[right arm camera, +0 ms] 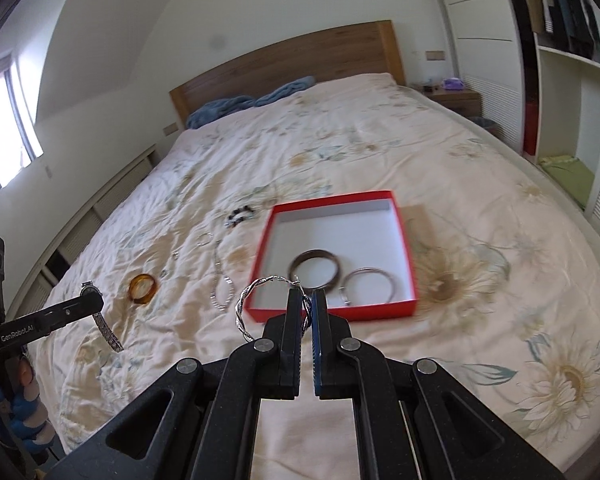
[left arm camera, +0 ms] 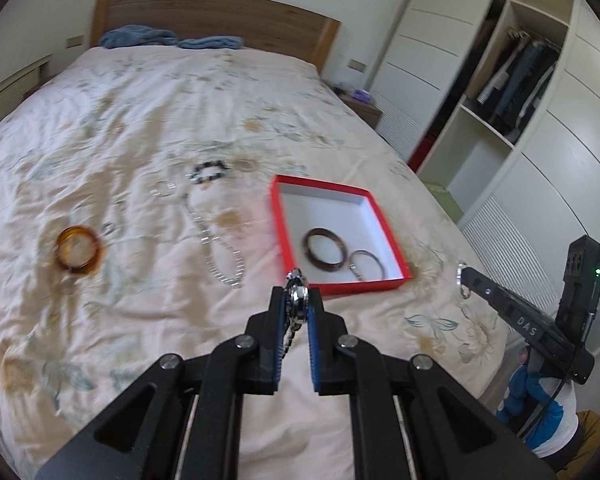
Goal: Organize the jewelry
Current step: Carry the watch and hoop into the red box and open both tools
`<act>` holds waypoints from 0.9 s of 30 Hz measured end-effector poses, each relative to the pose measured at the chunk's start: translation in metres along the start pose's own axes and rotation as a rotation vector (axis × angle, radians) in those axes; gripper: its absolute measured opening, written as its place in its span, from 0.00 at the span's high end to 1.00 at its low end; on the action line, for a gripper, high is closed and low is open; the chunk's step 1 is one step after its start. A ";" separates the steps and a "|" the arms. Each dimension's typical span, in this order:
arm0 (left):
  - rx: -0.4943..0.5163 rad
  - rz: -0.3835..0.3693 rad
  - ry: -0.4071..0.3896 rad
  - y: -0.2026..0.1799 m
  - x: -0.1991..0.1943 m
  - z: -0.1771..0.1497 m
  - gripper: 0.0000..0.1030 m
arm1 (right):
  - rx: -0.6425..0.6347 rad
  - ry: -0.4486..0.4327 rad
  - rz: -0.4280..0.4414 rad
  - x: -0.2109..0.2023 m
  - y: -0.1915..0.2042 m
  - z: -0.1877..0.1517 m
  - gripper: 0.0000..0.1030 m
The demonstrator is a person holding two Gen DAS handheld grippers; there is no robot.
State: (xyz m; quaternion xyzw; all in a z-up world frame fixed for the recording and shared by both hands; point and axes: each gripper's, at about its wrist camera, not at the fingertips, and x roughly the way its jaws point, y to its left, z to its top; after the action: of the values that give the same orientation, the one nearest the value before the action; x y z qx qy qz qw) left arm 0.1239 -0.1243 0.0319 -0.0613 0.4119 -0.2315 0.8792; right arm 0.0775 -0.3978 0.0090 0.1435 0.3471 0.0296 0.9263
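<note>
My left gripper is shut on a silver watch, which hangs by its band in the right wrist view. My right gripper is shut on a twisted silver bangle, held just in front of the red box's near wall. The red box lies on the bed and holds a dark bangle and a thin silver bangle. On the bedspread to its left lie an amber bangle, a silver chain necklace and a black bead bracelet.
The floral bedspread covers a wide bed with a wooden headboard and a blue blanket at the far end. A small silver piece lies near the beads. A wardrobe and a nightstand stand to the right.
</note>
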 end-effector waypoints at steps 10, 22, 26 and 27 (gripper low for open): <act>0.090 -0.061 0.090 -0.048 0.097 0.046 0.91 | -0.005 0.045 -0.035 0.046 -0.028 0.021 0.96; 0.091 -0.069 0.236 -0.047 0.230 0.066 0.91 | -0.044 0.226 -0.084 0.153 -0.059 0.025 0.96; 0.104 -0.070 0.272 -0.047 0.257 0.064 0.91 | -0.060 0.274 -0.093 0.178 -0.063 0.018 0.96; 0.104 -0.072 0.280 -0.046 0.263 0.063 0.91 | -0.065 0.285 -0.097 0.182 -0.064 0.017 0.96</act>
State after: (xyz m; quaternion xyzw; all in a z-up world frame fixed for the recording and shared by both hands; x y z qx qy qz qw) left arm 0.3000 -0.2906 -0.0960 0.0023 0.5153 -0.2903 0.8063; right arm 0.2236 -0.4351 -0.1132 0.0909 0.4804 0.0162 0.8722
